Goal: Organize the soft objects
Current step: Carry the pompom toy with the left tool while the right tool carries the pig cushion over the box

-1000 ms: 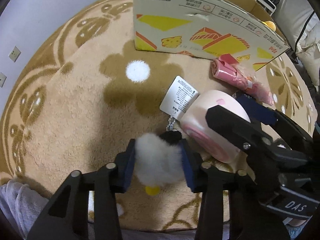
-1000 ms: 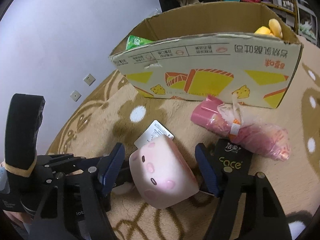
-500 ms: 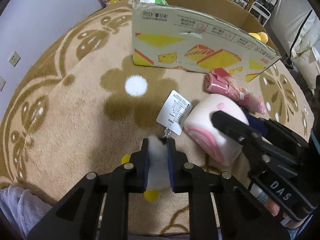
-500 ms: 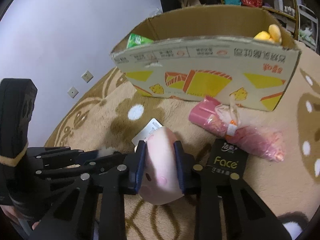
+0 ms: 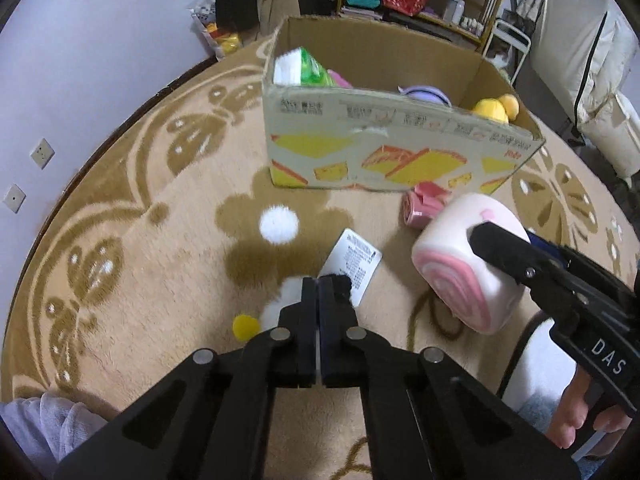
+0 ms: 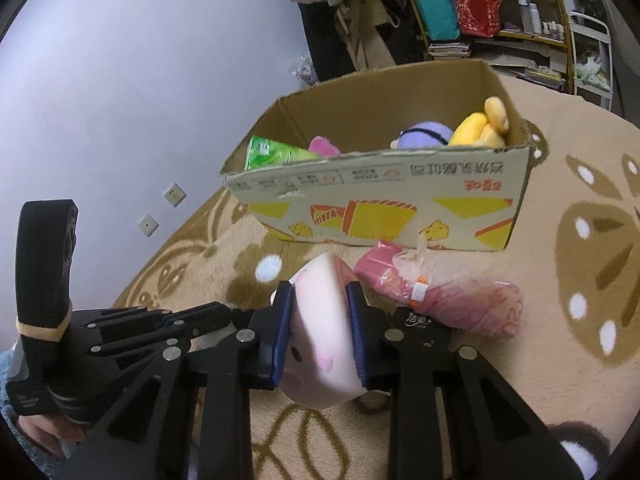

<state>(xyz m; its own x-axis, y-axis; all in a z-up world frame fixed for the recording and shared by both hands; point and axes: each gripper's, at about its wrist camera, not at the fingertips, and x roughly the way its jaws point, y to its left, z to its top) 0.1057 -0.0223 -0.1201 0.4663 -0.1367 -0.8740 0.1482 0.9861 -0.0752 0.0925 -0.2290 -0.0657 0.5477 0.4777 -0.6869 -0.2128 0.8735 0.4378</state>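
My left gripper (image 5: 319, 282) is shut on a small white fluffy toy (image 5: 282, 300) with a yellow foot (image 5: 245, 326) and a paper tag (image 5: 352, 266), held above the rug. My right gripper (image 6: 319, 292) is shut on a pink and white roll-shaped plush (image 6: 320, 344); the plush also shows in the left wrist view (image 5: 464, 264), lifted off the rug. An open cardboard box (image 5: 384, 152) stands ahead, with several soft toys and a green pack (image 6: 276, 153) inside.
A pink bundle in a plastic bag (image 6: 452, 300) lies on the rug in front of the box. The beige patterned rug (image 5: 140, 240) covers the floor. Shelves (image 6: 500, 20) and a wall with sockets (image 6: 175, 195) stand behind.
Both grippers closed on their toys, squeezing them thin, and lifted them off the rug. The view now looks down into the box.
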